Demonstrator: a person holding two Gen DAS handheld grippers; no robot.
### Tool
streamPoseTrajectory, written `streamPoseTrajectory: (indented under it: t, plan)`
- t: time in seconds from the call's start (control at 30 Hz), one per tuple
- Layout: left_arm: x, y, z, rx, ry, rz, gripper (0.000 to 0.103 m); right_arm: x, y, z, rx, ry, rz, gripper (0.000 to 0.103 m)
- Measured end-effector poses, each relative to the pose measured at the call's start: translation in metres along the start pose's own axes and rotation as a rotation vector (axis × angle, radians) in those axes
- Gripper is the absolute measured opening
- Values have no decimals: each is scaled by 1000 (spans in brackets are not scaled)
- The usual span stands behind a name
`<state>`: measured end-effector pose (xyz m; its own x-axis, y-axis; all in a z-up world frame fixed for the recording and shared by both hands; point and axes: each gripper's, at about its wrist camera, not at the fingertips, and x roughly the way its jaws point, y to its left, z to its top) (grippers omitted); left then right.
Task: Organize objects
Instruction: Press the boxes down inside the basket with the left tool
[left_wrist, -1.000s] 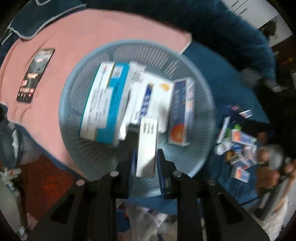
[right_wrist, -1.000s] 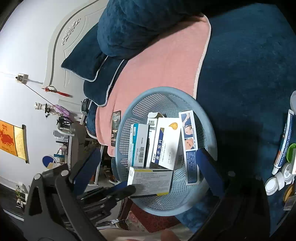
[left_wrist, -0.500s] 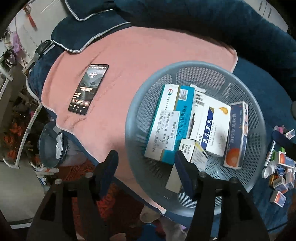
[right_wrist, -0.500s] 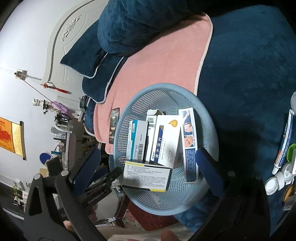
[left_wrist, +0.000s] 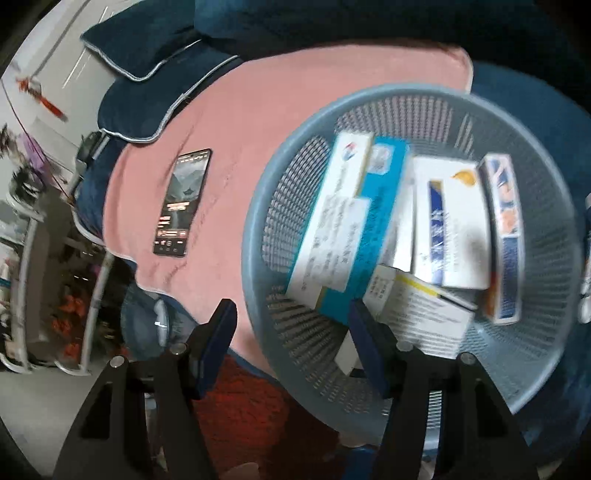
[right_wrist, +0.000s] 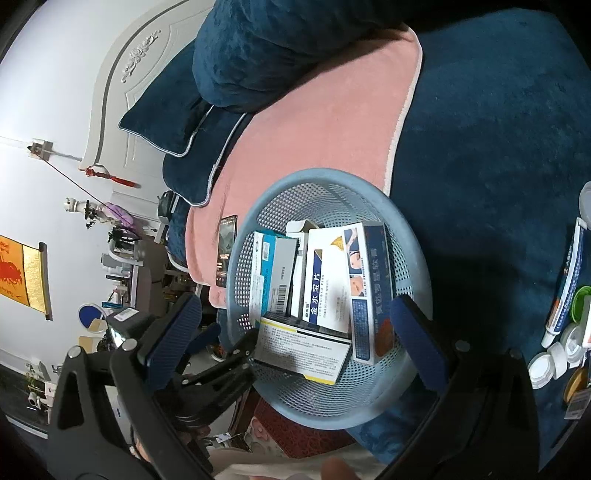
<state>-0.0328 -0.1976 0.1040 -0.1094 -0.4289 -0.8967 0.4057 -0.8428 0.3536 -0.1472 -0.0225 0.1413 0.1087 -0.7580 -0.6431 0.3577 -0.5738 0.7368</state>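
Boxes are seen packed in the basket. Both the left gripper and right gripper are spread wide, nothing grasped.

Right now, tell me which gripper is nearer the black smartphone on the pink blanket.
Left. The left gripper hovers open at the basket's rim beside the smartphone; the right gripper hangs open over the blue mesh basket, farther away.

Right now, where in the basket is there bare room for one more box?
The basket has bare mesh along its far wall, beyond the box tops, and at its near rim below the yellow-edged box. The middle is packed with medicine boxes.
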Motion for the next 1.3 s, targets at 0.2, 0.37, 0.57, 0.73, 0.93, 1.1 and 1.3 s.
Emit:
streamPoseTrajectory:
  t: [0.2, 0.37, 0.57, 0.73, 0.93, 1.1, 1.3]
  plan:
    - [10, -6, -1, 64, 2, 95, 63, -2, -2, 1, 5, -1, -7, 103]
    - [4, 30, -4, -109, 24, -84, 65, -9, -3, 0, 4, -12, -4, 103]
    - [-9, 43, -4, -221, -64, -205, 68, -12, -4, -1, 11, -18, -3, 103]
    - [-15, 16, 9, -146, -120, -264, 74, -11, -4, -2, 8, -13, -4, 103]
    - [9, 9, 15, -154, -16, -219, 73, -15, -9, -1, 8, -17, -14, 103]
    - [21, 23, 1, -213, 85, -257, 74, -16, -15, 0, 20, -17, -22, 103]
    - [11, 21, 7, -214, 5, -329, 77, -14, -11, -1, 2, -5, -23, 103]
